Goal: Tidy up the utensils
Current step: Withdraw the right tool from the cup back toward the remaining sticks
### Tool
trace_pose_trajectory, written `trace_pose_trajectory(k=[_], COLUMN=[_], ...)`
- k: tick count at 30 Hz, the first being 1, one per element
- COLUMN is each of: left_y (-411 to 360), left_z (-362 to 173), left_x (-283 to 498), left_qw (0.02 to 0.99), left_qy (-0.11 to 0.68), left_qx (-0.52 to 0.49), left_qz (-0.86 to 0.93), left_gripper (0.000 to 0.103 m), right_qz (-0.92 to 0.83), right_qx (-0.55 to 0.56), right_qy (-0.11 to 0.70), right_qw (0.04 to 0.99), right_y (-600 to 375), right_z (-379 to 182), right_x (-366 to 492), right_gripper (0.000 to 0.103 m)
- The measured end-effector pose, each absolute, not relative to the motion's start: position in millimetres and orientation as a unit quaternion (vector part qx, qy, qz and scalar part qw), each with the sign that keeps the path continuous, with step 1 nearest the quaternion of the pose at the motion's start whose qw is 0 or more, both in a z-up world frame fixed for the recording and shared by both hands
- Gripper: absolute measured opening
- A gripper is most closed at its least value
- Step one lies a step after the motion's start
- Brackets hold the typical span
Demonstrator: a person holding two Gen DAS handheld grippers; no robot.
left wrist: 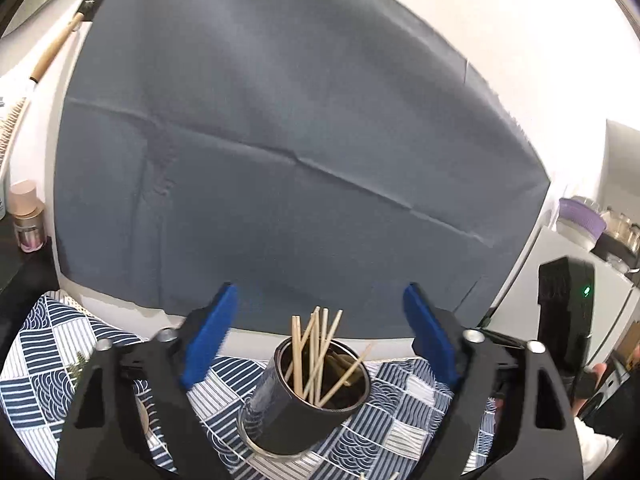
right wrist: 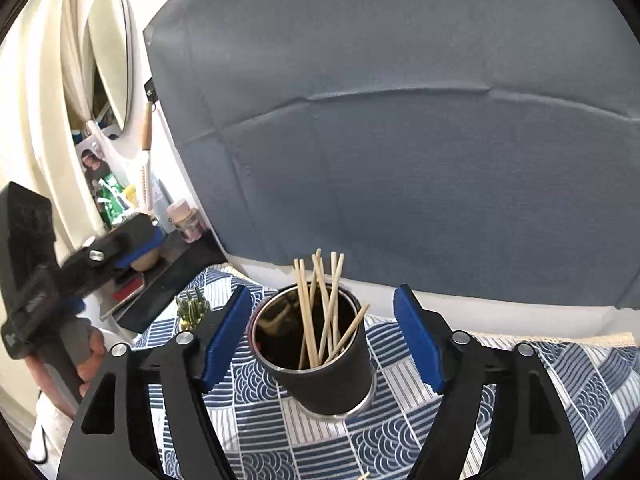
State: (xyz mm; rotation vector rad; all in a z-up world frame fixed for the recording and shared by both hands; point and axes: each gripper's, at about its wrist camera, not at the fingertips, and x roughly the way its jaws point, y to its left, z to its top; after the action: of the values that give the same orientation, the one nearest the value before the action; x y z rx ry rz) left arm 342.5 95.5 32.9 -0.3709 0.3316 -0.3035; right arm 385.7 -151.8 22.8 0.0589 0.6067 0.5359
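Observation:
A black metal cup stands upright on a blue-and-white patterned cloth. It holds several wooden chopsticks. My left gripper is open and empty, raised above and just behind the cup. In the right wrist view the cup and its chopsticks sit between the blue pads of my right gripper, which is open and not touching the cup. The left gripper shows at the left of the right wrist view.
A dark grey cloth backdrop hangs on the white wall behind the table. A small cactus stands left of the cup. A shelf with a pink bottle and clutter lies at the left. A wooden-handled brush hangs on the wall.

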Motion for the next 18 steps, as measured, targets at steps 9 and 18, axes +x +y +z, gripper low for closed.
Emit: trace_pose_trajectory(k=[9, 18], left_y=[120, 129], left_z=[51, 66], left_x=[301, 263], left_qw=[0.956, 0.96], left_qy=[0.163, 0.185], left_qx=[-0.203, -0.17], left_qz=[-0.134, -0.122], left_gripper=[0.095, 0.097], right_qz=[0.235, 0.214], right_qx=[0.011, 0.011], right_qy=[0.273, 0.252], right_qw=[0.933, 0.944], right_y=[-149, -150], right_z=[47, 69], right_x=[336, 288], right_gripper=[0.085, 0.086])
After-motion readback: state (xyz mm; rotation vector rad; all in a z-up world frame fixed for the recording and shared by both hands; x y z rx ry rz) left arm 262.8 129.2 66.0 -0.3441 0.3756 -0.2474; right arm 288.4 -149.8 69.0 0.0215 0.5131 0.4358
